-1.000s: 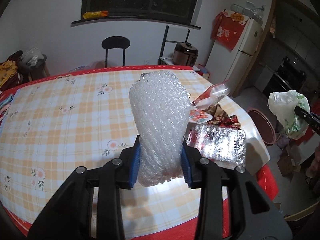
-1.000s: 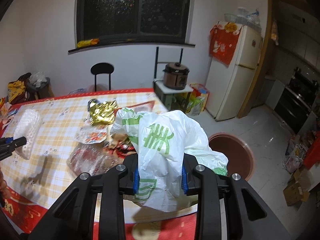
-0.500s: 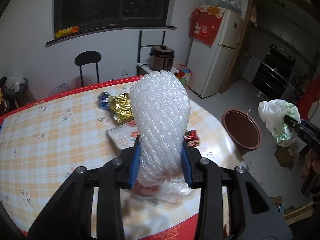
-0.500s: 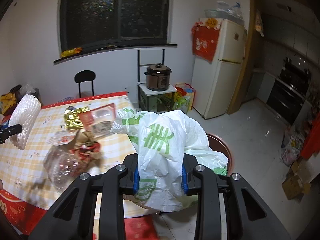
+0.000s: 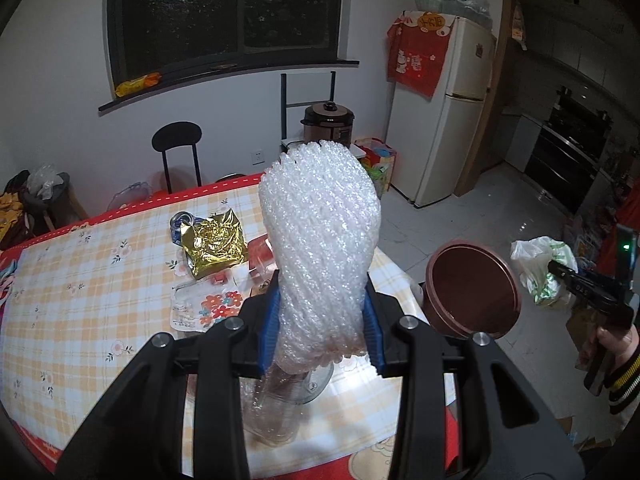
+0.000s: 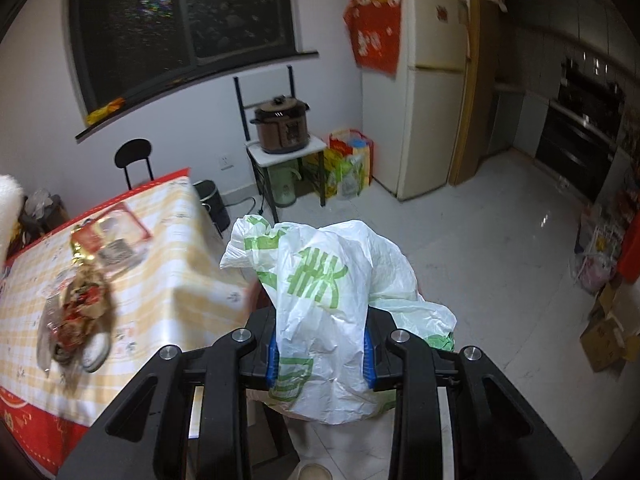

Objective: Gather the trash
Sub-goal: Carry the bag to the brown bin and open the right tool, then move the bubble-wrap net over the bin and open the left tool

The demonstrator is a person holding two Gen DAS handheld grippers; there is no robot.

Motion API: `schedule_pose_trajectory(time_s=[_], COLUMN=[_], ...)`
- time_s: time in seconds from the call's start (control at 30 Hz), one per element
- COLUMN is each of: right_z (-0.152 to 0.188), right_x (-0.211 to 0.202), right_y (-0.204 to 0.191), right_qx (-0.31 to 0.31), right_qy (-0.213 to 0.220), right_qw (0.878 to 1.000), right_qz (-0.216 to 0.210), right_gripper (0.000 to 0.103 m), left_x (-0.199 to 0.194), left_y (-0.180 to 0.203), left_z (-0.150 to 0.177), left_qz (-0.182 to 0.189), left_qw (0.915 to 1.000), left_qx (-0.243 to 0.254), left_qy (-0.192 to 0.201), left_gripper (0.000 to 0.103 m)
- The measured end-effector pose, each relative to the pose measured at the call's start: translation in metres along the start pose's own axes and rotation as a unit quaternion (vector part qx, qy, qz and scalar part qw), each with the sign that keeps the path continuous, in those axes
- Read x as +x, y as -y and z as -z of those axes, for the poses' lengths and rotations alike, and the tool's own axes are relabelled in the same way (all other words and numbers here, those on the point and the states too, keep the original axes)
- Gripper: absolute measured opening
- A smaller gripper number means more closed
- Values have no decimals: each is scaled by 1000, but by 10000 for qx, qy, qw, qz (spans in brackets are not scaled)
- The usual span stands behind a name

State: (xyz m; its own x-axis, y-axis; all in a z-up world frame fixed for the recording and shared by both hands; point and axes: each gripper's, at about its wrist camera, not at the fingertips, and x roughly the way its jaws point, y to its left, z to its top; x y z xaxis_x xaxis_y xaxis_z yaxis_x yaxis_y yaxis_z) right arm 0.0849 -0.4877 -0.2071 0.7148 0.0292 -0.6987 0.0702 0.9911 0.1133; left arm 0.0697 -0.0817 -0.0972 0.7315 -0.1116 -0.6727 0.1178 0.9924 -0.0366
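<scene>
My left gripper (image 5: pixel 320 320) is shut on a white foam net sleeve (image 5: pixel 320 232) that stands up between its blue pads, above the right end of the checked table (image 5: pixel 80 300). Under it lie a clear plastic container (image 5: pixel 280 404), a flowered wrapper (image 5: pixel 208 308) and a gold foil wrapper (image 5: pixel 212 240). A round brown bin (image 5: pixel 472 292) stands on the floor just past the table's edge. My right gripper (image 6: pixel 320 354) is shut on a white plastic bag with green print (image 6: pixel 328 292), off the table's corner and over the floor. The bag (image 5: pixel 540 268) also shows beside the bin in the left wrist view.
A pile of wrappers (image 6: pixel 80 304) lies on the table (image 6: pixel 180 272). A rice cooker (image 6: pixel 282 124) sits on a small stand by the wall, with a fridge (image 6: pixel 432 92) to its right and a black chair (image 5: pixel 176 148) behind the table. Cardboard boxes (image 6: pixel 608 336) stand at the right; the tiled floor (image 6: pixel 500 240) is open.
Both grippers swept right along the table toward the brown bin, each keeping its load. The right one dropped lower, past the table's corner; the bin now shows large in the left view.
</scene>
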Motion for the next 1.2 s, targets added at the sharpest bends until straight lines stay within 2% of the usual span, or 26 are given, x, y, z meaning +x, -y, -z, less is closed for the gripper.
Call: schedule_pose_trajectory(time_s=[0.13,0.3,0.4,0.57,0.8,0.97,1.2], right_z=[-6,-12,-16,-25,-36,-50,-59], right_x=[34,71,86,98,86,60,16], right_y=[14,13,11,9,15,26,54], right_qx=[77,171,228,242,257,297,224], right_qy=[-241,-525,-647,-695,-502,-226,143], right_qw=[9994,9969,9952,9937,9931,9938,9957], right_qz=[-245,-561,-695,-848,-1031,-1045,-883], right_gripper=[31,31,37,58,79,96,98], left_x=[-3,-12,-17,-21,-17,-7,26], left_y=[11,19,22,30,47,65,106], left_z=[2,8,10,10,5,-3,-15], left_qz=[-172,-408,-488,-570,-418,-192,362], left_qw=[9998,9988,9983,9978,9988,9997,9988], left_qx=[-100,-230,-281,-303,-216,-96,207], left_qy=[-54,-122,-143,-142,-119,-105,-259], left_gripper=[38,38,38,38,39,39,41])
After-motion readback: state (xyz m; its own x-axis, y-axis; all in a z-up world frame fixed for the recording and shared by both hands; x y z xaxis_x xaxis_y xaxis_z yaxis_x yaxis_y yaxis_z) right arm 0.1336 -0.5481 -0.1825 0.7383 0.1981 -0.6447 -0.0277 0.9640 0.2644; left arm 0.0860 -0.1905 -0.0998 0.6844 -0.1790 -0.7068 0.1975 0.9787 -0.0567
